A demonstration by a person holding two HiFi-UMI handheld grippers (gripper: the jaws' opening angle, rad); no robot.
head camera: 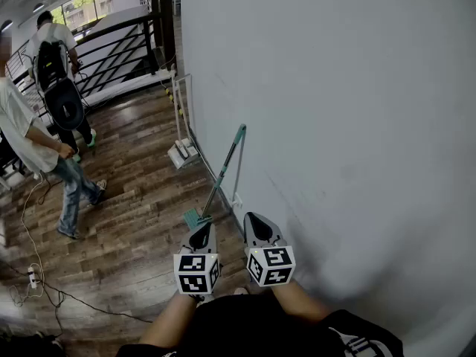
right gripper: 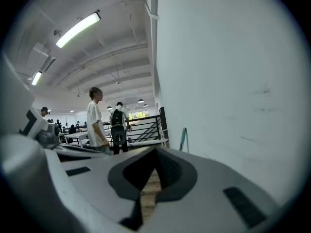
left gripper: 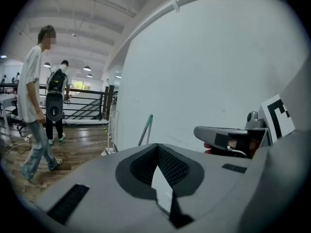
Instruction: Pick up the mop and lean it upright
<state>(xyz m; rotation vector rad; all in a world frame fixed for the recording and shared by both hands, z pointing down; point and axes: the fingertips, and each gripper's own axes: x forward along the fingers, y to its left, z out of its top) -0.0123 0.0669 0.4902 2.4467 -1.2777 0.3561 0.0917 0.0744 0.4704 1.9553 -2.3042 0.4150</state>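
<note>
The mop (head camera: 223, 173) leans upright against the white wall (head camera: 335, 125), with its teal handle tilted and its head (head camera: 193, 218) on the wooden floor. Its handle also shows in the left gripper view as a thin mop handle (left gripper: 146, 129), and in the right gripper view as a mop handle (right gripper: 183, 140). My left gripper (head camera: 201, 234) hovers just below the mop head, shut and holding nothing. My right gripper (head camera: 255, 225) is beside it near the wall, also shut and holding nothing. Neither gripper touches the mop. Seen up close, the left gripper (left gripper: 163, 181) and the right gripper (right gripper: 149, 186) show only a narrow slit between their jaws.
Two people stand at the left, one in a white shirt (head camera: 30, 136) and one with a black backpack (head camera: 56, 73). A black railing (head camera: 119, 50) runs along the back. A white stand (head camera: 182, 151) rests against the wall beyond the mop. Cables and a power strip (head camera: 31, 276) lie on the floor.
</note>
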